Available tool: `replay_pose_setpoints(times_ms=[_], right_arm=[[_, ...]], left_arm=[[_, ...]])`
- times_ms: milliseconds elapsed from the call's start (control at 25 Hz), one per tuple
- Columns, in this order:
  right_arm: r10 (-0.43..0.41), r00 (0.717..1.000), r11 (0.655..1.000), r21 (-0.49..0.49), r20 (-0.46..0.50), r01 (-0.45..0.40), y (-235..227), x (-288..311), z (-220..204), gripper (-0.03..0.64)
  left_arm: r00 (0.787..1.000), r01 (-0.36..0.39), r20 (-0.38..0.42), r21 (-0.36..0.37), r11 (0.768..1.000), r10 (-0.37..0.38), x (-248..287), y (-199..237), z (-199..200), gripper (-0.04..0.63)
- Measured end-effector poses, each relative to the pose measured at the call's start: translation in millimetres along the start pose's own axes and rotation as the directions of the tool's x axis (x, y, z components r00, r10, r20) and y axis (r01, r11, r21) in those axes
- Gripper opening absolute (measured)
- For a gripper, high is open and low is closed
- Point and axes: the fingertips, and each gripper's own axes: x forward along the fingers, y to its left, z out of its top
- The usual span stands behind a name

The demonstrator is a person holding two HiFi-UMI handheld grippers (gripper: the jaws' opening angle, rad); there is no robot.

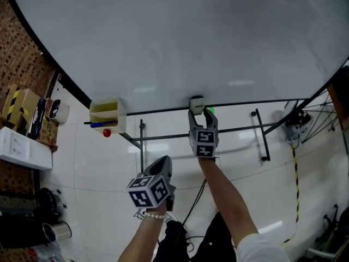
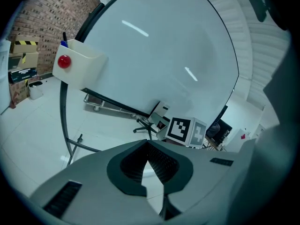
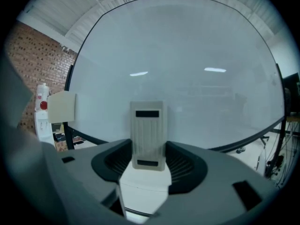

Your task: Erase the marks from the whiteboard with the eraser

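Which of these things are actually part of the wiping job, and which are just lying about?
Part of the job:
- whiteboard
- eraser, clamped in the right gripper at the board's lower edge

Just lying about:
- pen tray with a red magnet
- cardboard boxes
- metal cup
- bicycle wheel
- left gripper, shut and empty

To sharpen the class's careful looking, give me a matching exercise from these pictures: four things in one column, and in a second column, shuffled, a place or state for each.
Things
1. eraser
2. left gripper
3. red ball
4. blue pen

Places or states
A. on the outside of the cream box
B. shut, holding nothing
C. inside the cream box
D. held in the right gripper, near the whiteboard's lower edge

Pairs: 1-D, 2-B, 3-A, 4-C
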Motion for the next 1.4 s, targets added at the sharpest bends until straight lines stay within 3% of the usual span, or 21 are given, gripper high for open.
replay_pose_setpoints(times_ms=[320, 720, 1400], right_arm=[[-0.009, 1.0, 1.0, -0.004, 0.013, 0.01, -90, -18, 1, 0.258], [-0.026, 0.999, 0.999, -0.02, 0.038, 0.026, -236, -48, 5, 0.258], [-0.13, 0.99, 0.991, -0.008, 0.063, 0.131, -543, -111, -7, 0.258]], left_arm=[[1.0, 0.013, -0.014, 0.04, 0.999, -0.013, 44, -76, -17, -0.012], [0.998, 0.06, -0.033, 0.064, 0.996, -0.058, 129, -189, -51, -0.012], [0.973, 0.203, -0.131, 0.092, 0.975, -0.19, 276, -380, -127, -0.012]])
